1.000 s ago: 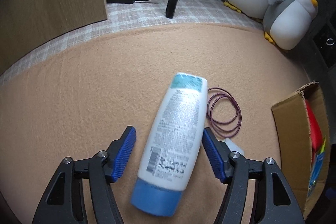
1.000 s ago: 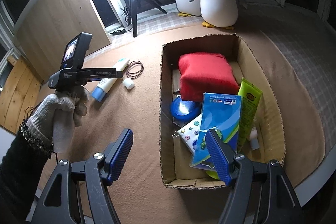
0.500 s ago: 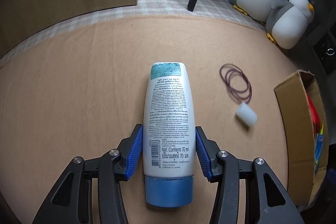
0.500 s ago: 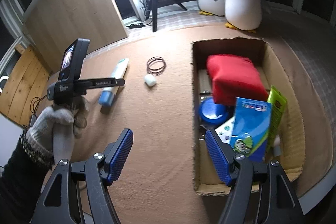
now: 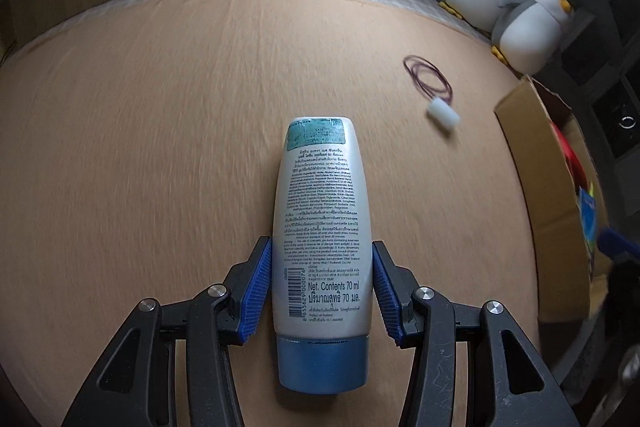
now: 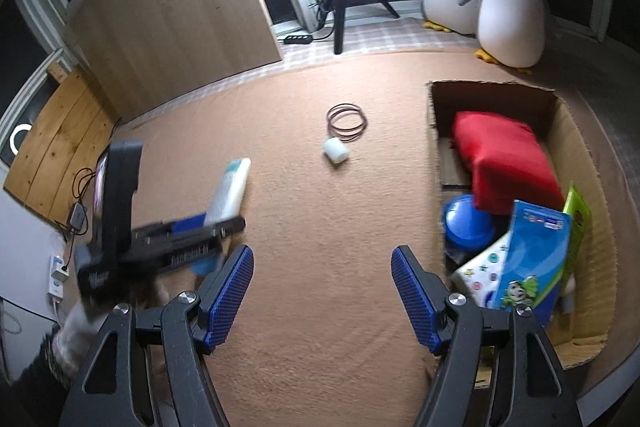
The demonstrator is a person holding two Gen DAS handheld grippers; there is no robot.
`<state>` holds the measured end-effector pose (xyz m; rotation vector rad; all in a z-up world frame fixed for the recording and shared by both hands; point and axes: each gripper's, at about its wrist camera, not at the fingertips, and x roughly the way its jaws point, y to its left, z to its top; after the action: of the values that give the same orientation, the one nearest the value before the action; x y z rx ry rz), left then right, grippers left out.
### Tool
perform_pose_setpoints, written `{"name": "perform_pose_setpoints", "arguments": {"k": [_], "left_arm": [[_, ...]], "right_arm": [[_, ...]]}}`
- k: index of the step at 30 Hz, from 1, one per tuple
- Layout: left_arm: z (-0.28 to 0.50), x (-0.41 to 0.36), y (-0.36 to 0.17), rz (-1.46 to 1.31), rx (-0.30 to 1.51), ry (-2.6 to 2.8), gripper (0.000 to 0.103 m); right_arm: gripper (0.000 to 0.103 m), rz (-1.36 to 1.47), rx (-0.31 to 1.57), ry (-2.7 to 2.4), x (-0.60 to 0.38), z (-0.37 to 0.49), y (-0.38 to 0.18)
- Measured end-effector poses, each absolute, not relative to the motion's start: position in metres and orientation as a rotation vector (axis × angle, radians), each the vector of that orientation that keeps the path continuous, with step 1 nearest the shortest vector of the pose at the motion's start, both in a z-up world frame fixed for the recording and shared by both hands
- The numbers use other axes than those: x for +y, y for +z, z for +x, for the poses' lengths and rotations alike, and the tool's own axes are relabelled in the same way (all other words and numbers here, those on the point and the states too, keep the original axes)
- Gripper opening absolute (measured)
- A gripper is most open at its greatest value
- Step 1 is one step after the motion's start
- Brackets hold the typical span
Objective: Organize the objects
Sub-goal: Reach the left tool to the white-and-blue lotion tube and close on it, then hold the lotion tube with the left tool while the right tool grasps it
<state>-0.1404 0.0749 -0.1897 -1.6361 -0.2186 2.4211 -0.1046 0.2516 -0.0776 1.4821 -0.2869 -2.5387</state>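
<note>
Clearly one lotion tube [image 5: 320, 239] sits between the blue pads of the left gripper [image 5: 322, 291], cap toward the camera and crimped end pointing away; both pads [image 5: 259, 291] press its sides just above the blue cap, so the jaws are clenched on the tube over the tan carpeted surface [image 5: 160, 147]. Ahead and to the right lie one small white cap [image 5: 442, 113] and, touching it on the far side, one coil of thin dark rings [image 5: 428, 79] — how many loops, I cannot tell. One cardboard box [image 6: 576, 131] stands to the right, holding a red pouch [image 6: 504, 155], a blue round lid [image 6: 466, 223], a blue printed packet [image 6: 532, 259] and a green packet [image 6: 578, 219]. The right gripper [image 6: 322, 291] hangs over bare carpet just left of the box, jaws spread wide and holding nothing. Two plush penguins [image 6: 512, 7] stand beyond the box — one behind the other.
</note>
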Motion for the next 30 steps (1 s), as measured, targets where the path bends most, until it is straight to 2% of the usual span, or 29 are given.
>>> {"name": "perform_pose_setpoints", "arguments": {"k": [9, 10, 13, 14, 30], "left_arm": [[-0.096, 0.07, -0.187, -1.65, -0.252, 2.366, 0.052], [-0.094, 0.069, -0.186, -1.654, -0.259, 2.349, 0.055], [-0.087, 0.062, -0.18, -1.638, -0.272, 2.311, 0.075], [-0.084, 0.058, -0.176, -1.621, -0.269, 2.322, 0.078], [-0.078, 0.038, -0.184, -1.624, -0.312, 2.201, 0.078]], "right_arm": [[0.068, 1.493, -0.266, -2.499, 0.229, -0.104, -0.091], [0.068, 1.493, -0.264, -2.498, 0.226, -0.104, -0.093], [0.068, 1.48, -0.259, -2.498, 0.218, -0.103, -0.098], [0.068, 1.471, -0.255, -2.503, 0.216, -0.103, -0.1], [0.07, 1.644, -0.33, -2.232, 0.174, -0.123, -0.151]]}}
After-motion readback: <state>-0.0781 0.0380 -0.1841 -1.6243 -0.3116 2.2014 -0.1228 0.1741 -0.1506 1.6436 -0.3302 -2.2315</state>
